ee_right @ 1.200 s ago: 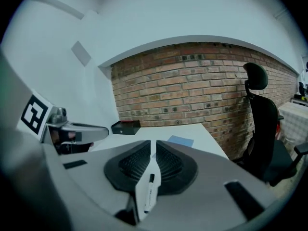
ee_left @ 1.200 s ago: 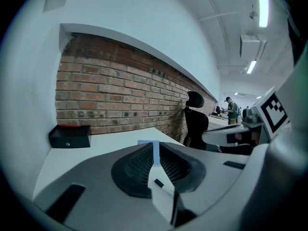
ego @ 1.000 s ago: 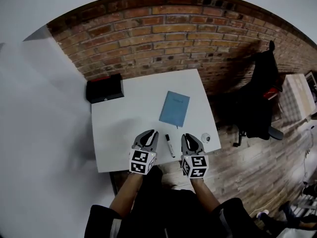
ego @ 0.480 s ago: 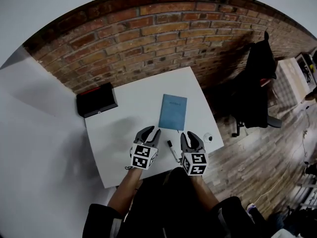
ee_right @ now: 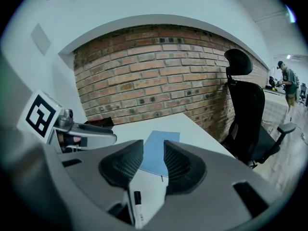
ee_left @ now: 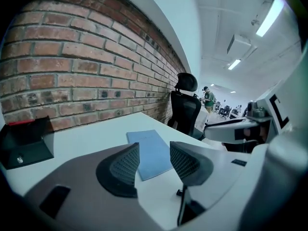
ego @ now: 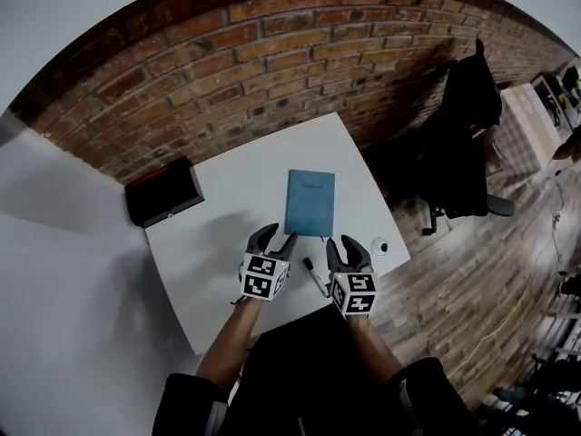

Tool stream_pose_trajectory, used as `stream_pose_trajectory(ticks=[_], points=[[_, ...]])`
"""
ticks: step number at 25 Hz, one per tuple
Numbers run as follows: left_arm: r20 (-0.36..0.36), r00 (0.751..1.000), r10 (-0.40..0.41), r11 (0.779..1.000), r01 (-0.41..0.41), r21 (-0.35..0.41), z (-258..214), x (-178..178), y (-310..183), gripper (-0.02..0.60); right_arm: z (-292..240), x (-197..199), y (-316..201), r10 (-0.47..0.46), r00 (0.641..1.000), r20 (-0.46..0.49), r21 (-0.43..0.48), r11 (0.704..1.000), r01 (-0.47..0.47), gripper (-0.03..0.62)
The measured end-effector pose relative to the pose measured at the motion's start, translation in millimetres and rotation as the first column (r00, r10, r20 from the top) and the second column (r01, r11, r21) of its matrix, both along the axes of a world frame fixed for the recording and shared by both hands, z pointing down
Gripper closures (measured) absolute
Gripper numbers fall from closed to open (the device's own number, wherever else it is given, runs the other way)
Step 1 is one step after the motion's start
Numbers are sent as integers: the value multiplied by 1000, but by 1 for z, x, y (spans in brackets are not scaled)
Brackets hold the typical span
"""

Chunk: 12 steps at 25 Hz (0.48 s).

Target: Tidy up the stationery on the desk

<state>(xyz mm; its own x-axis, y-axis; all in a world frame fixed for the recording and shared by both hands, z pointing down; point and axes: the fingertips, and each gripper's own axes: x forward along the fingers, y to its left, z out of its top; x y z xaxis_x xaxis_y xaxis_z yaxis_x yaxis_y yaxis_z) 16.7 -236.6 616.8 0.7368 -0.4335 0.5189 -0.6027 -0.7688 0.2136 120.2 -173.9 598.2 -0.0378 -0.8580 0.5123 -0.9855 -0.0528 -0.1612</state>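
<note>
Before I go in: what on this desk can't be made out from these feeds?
- Small white round thing by the desk's right edge: too small in the head view to identify; not in either gripper view.
- Marker: barrel print too small in the head view, blurred in the right gripper view.
- Blue notebook: cover print too small everywhere.
- Black box: inside not visible in any view; left gripper view's edge cuts it off.
</note>
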Motion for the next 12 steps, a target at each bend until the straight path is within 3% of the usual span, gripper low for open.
stream_pose_trajectory(ticks=[12], points=[[66, 997, 24, 998, -20, -65, 46, 23, -38, 374, 40, 21, -42, 33, 999, 35, -49, 998, -31, 450]])
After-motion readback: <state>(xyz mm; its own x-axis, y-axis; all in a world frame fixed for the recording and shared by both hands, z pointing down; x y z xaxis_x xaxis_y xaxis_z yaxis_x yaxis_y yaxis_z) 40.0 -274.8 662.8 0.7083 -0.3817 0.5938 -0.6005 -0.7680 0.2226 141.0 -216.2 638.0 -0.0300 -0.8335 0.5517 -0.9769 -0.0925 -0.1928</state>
